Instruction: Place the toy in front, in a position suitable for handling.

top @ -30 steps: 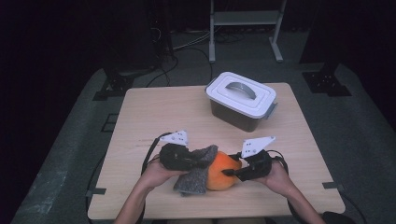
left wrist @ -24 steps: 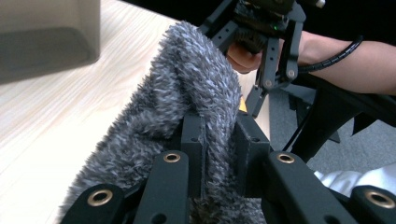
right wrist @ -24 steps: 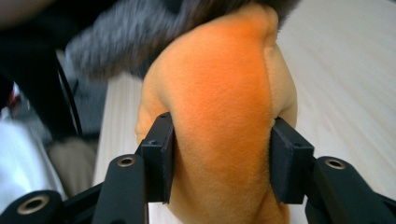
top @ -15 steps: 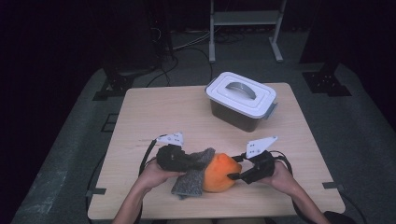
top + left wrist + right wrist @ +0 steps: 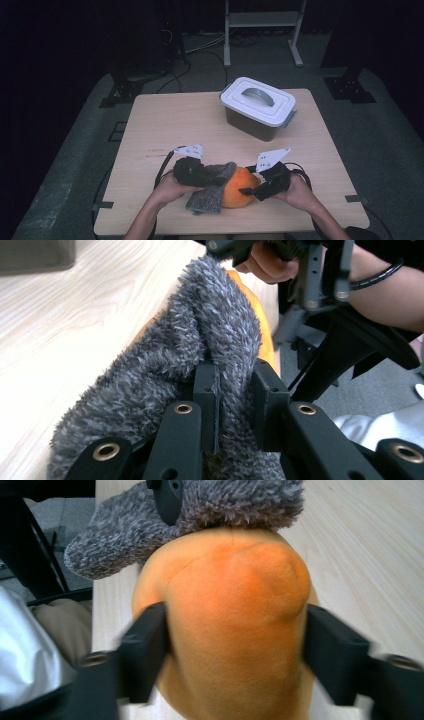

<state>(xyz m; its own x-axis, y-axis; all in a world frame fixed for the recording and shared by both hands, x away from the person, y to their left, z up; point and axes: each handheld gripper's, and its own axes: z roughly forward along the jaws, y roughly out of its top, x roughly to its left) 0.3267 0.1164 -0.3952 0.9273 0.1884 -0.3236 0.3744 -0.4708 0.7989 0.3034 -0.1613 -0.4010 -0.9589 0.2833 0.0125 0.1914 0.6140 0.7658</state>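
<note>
well, the left gripper [image 5: 212, 175] is clamped on a grey fuzzy cloth [image 5: 200, 355] draped over the orange ball [image 5: 240, 187]. just beside the ball, the right gripper [image 5: 235, 650] straddles it, its jaws having just been closing and pressing the ball's sides.

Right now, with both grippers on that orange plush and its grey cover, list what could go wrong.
1. The right gripper, whose jaws have just been closing, straddles the soft orange plush; its rounded sides might squirt out.
2. The left gripper pinches only a fold of the fuzzy grey cloth; a hard pull may slip it free.
3. Both sit near the table front edge, so a dropped item could fall off.
</note>
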